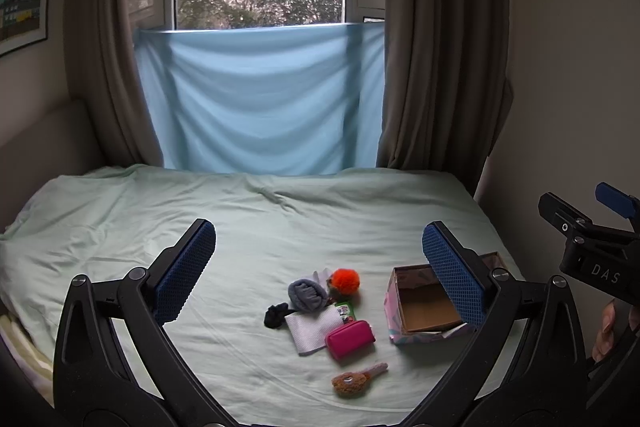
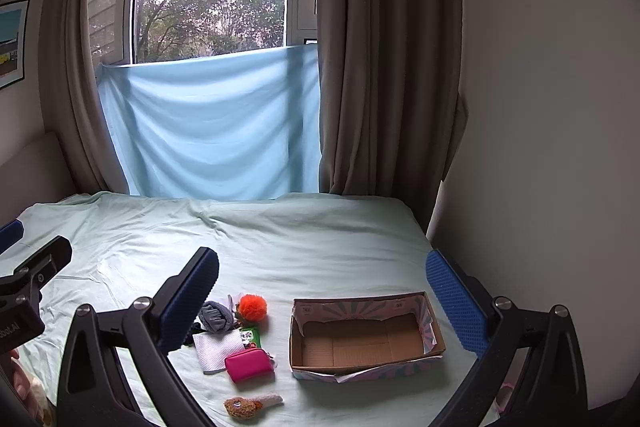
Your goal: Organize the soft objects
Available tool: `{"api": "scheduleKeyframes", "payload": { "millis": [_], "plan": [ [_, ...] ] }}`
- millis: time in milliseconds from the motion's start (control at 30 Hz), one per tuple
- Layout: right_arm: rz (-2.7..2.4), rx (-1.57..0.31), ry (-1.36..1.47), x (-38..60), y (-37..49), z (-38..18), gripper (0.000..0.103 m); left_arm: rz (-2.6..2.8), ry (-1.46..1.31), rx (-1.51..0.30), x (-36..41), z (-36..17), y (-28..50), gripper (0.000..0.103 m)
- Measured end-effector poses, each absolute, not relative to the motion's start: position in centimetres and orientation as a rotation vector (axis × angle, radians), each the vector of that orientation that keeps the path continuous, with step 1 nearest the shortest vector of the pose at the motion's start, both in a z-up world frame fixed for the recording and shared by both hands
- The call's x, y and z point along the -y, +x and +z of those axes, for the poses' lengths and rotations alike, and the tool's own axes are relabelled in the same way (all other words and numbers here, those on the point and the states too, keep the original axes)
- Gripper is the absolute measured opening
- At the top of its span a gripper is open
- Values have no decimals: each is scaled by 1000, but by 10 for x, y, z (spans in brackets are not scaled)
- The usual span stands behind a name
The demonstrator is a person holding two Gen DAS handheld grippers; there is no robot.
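We found both tools held above the near end of the bed [image 2: 320,235], neither touching anything. The left gripper [image 1: 320,267] stood with its 2 blue-padded fingers spread wide and nothing between them; the right gripper [image 2: 324,287] was likewise released and carrying nothing. The soft things lay in 1 loose cluster on the pale green sheet: a grey rolled cloth [image 1: 307,294], an orange pompom [image 1: 346,279] just beside it, a black scrunchie [image 1: 276,315], a white mesh pouch [image 1: 314,331], a pink purse [image 1: 350,339] touching the pouch, and, a little apart toward us, a brown plush toy [image 1: 356,379]. A small green packet [image 1: 344,310] showed between the cloth and the purse; what it was we could not tell. The open cardboard box [image 2: 366,341], with nothing in it, sat to the right of the cluster, its long axis running left to right across the bed. We noted that the cluster lay almost straight ahead of the left gripper, between its fingers in its own view, whereas in the right wrist view the same cluster sat under the inner finger and the box lay ahead. We judged the left gripper better lined up for the 1st pick and the right nearer the box. The plush toy's long axis ran across the fingers' line of approach, so the wrist would probably need turning.
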State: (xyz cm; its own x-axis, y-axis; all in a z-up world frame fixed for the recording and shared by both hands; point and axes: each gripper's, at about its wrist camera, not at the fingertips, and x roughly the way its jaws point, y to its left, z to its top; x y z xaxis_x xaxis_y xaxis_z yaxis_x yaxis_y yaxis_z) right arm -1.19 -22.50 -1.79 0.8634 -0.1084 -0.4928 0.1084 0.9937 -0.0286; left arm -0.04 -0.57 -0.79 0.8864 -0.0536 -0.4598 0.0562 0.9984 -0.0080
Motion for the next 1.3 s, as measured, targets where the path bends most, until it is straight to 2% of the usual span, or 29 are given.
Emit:
{"api": "scheduleKeyframes", "payload": {
  "millis": [433, 700, 1000, 1300],
  "plan": [
    [-109, -516, -3, 225, -12, -19, 103, -55, -5, -476, 6, -9, -4, 102],
    [-86, -569, 9, 225, -4, -20, 103, -54, -5, -542, -2, -7, 11, 102],
    [-120, -670, 82, 191, 13, -64, 103, -123, -11, -639, -54, -52, 53, 102],
    [-298, -821, 234, 140, 41, -134, 103, -306, 83, -747, -100, -116, 128, 102]
  ]
}}
